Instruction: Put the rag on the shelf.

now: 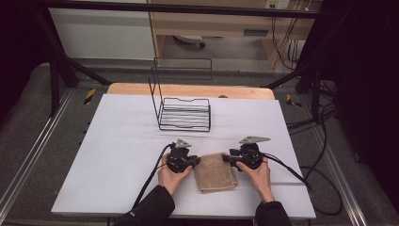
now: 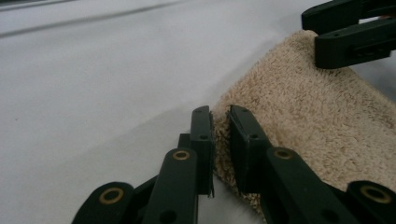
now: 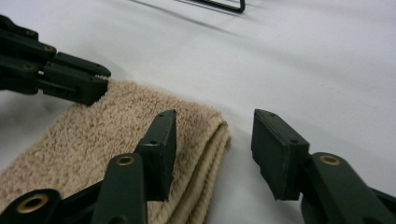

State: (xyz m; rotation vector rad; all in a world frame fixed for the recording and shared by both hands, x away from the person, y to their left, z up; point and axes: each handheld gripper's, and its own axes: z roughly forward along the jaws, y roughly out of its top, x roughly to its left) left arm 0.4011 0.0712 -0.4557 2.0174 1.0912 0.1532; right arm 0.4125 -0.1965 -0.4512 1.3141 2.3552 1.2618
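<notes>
Left claw (image 2: 219,140) pinching the near corner of the folded tan towel (image 2: 322,121), jaws nearly together on its edge. Right claw (image 3: 212,154) gaping wide, one jaw resting over the towel's far fold, the other off on the white tabletop (image 1: 117,155). Towel lying low and centre in the high view, between both hands. Black wire rack (image 1: 183,110) standing behind, mid-frame.
</notes>
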